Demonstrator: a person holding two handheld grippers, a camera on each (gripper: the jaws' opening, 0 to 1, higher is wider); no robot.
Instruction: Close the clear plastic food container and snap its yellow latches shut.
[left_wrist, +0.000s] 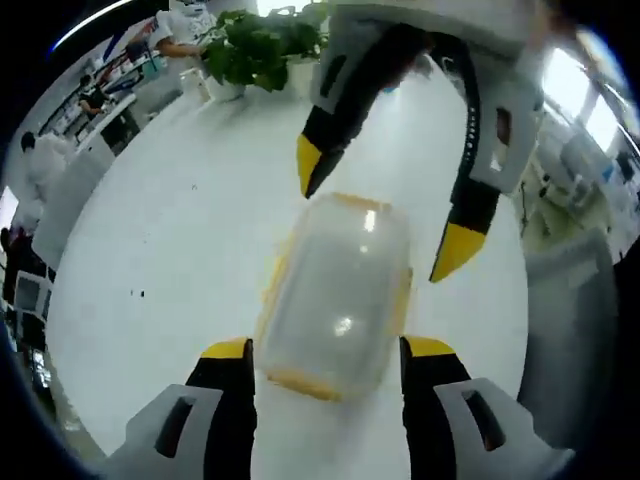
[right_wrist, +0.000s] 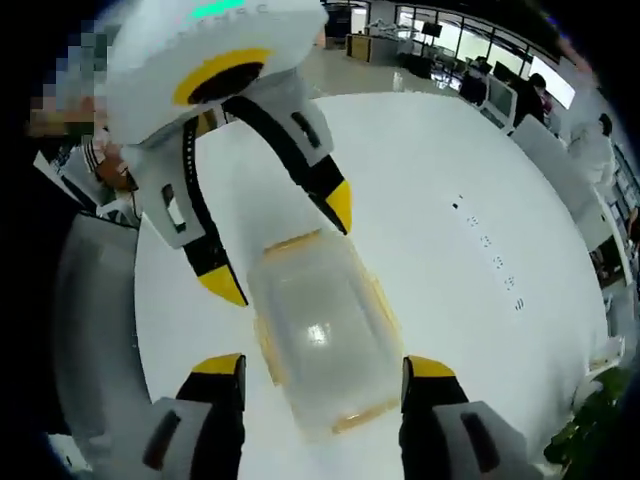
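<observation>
- Straddling the near end of the container (left_wrist: 338, 295), the left gripper (left_wrist: 327, 352) has its jaws spread wide, one yellow tip on each side of it; whether the tips touch the sides cannot be told. It grips nothing.
- Right gripper (right_wrist: 322, 362) stands the same way at the opposite end in the right gripper view: jaws wide apart, yellow tips flanking the container (right_wrist: 322, 335), nothing clamped.
- Each gripper shows in the other's view, across the container: right gripper (left_wrist: 385, 220) at the top of the left gripper view, left gripper (right_wrist: 285, 245) at upper left of the right gripper view, both with jaws parted at the far end.
- Container is clear plastic with yellow trim along its edges, lying flat on the white table (left_wrist: 180, 260), the lid resting on top. Latch positions too blurred to read.
- Potted plant (left_wrist: 262, 45) at the table's far edge in the left gripper view.
- People in white coats (right_wrist: 590, 150) at benches beyond the table.
</observation>
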